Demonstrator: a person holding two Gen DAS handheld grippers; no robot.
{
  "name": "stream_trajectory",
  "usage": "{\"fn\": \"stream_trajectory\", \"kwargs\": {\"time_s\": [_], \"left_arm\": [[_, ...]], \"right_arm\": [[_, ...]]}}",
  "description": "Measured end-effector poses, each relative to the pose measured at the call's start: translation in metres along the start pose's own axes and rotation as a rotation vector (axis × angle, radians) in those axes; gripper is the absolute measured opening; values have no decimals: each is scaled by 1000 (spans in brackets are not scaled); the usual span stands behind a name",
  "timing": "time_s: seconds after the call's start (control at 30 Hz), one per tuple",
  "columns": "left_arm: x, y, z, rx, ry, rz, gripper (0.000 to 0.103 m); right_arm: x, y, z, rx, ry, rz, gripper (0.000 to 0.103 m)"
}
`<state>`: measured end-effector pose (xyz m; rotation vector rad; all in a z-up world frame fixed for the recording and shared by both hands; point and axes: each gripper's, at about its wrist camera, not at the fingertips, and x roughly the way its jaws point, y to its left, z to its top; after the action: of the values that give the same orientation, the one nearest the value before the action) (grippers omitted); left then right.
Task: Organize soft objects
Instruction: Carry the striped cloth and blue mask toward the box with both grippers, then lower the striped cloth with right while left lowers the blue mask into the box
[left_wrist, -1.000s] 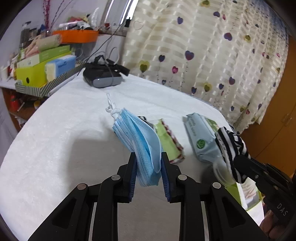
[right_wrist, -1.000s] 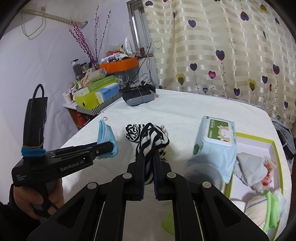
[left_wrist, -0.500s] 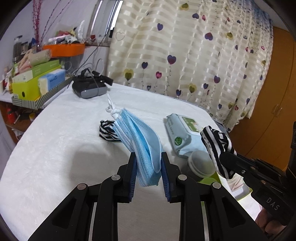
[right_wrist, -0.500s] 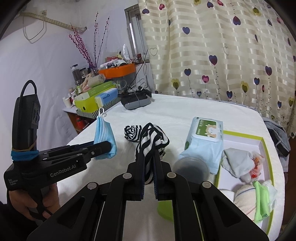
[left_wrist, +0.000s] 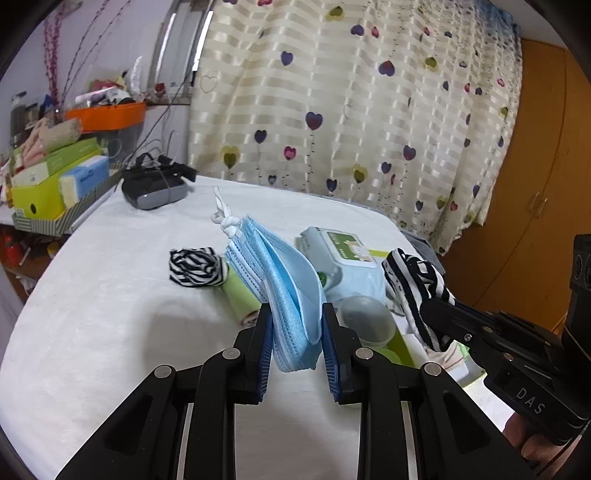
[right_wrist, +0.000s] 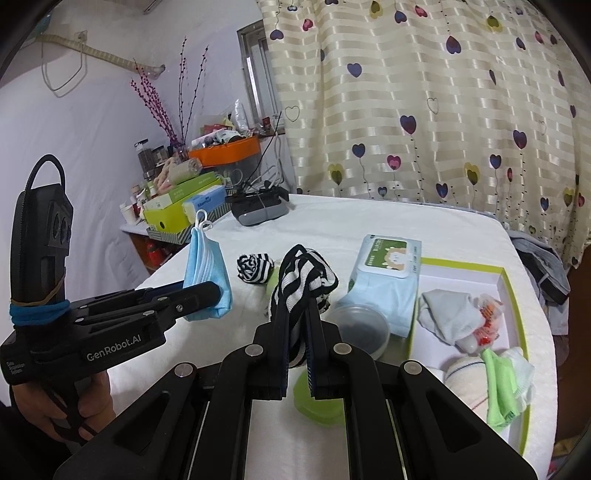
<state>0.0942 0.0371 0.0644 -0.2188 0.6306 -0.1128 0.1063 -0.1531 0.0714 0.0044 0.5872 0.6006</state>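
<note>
Wipes pack (right_wrist: 386, 275), plastic cup (right_wrist: 360, 326) flanking box (right_wrist: 511, 306)

Left claw (left_wrist: 297, 332) clamps blue face masks (left_wrist: 284, 280); right claw (left_wrist: 428, 314) grips a striped sock (left_wrist: 413, 273)

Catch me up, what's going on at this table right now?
A person is sorting soft items with a handheld gripper in each hand. The left gripper is shut on a stack of blue face masks, held above the white table. The right gripper is shut on a black-and-white striped sock. A second striped sock lies rolled on the table, and the green-rimmed box beside the wipes pack already holds other soft things.
</note>
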Motion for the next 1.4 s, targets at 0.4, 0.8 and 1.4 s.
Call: {"fn": "stream_trajectory", "kwargs": {"time_s": [0.4, 0.8, 1.4], "left_arm": [[1, -26, 1, 44, 1, -36, 23], [7, -58, 3, 95, 5, -86, 23], [26, -108, -6, 167, 50, -185, 23]], "right_arm": [[-14, -16, -3, 23, -19, -28, 8], [-26, -39, -9, 57, -30, -60, 8], [-51, -86, -23, 128, -38, -147, 8]]}}
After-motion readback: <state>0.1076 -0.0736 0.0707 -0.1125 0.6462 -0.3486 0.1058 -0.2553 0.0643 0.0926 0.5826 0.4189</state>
